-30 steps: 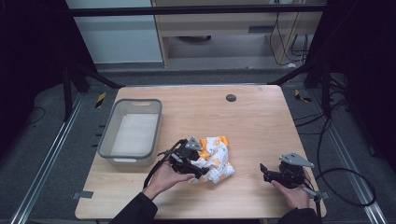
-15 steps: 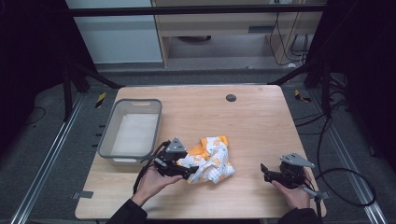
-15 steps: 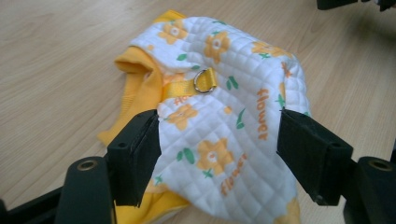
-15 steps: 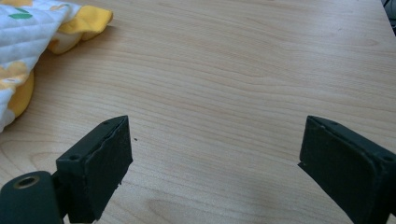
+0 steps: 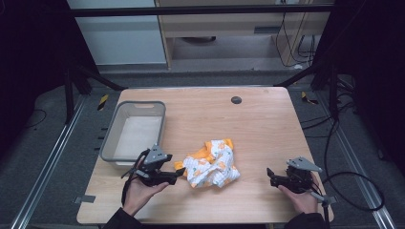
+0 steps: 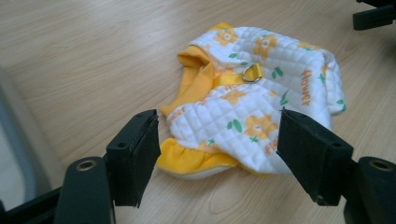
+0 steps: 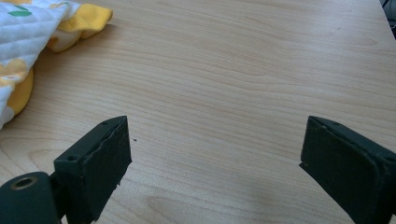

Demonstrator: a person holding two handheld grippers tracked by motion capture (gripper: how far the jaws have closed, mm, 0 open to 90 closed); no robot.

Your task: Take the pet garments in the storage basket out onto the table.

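A small quilted white garment with orange flowers and yellow trim (image 5: 212,164) lies crumpled on the wooden table (image 5: 248,124), a metal D-ring showing on its top. My left gripper (image 5: 179,175) sits just left of it, pointing at it. In the left gripper view the garment (image 6: 261,88) lies just beyond my left gripper (image 6: 219,144), whose jaws have just been opening and stand wide with nothing pressed between them. My right gripper (image 5: 270,175) rests near the table's front right, open. In the right gripper view it (image 7: 215,154) frames bare wood, with the garment's edge (image 7: 28,28) at upper left.
A grey plastic bin (image 5: 112,138) with nothing visible inside stands at the table's left side, close behind my left hand. A small black disc (image 5: 236,99) sits near the far edge. Dark frame legs and cables surround the table.
My left gripper has pulled back to the left off the garment, which now lies free on the table. The right gripper has stayed where it was.
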